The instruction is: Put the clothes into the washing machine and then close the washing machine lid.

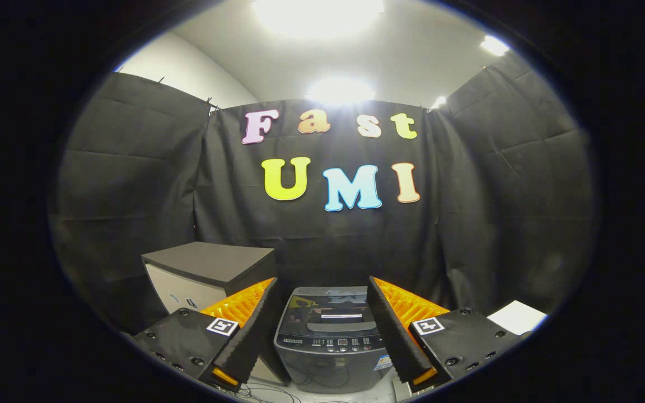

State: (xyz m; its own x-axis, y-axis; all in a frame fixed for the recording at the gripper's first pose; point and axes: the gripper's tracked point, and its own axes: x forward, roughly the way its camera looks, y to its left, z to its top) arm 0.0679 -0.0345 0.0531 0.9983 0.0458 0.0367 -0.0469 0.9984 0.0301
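Grey plastic and a dark glassy lid: that is the washing machine [331,336], standing straight ahead at twelve o'clock from my claw [322,330], seen through the gap between its two fingers. Its lid [331,310] lies flat and closed on top, with a row of small buttons on the control strip along the near edge. A sticker sits on the front of the machine toward its right corner; I cannot make out what it says.

My fingers [255,330] stand wide apart, one on each side of the machine, and nothing is held between them. They hang in the air well short of the machine, touching nothing.

At about ten o'clock, beyond my left finger, stands a boxy cabinet [205,274] with a dark flat top and a pale front; it sits just beside the washing machine, a little farther back. At about three o'clock, past my right finger, a white flat sheet or board [518,316] shows at an angle; I cannot tell what it rests on. Thin cables [266,394] trail on the pale floor at six o'clock, under my fingers and in front of the machine.

Between my fingers and the lid the way is open.
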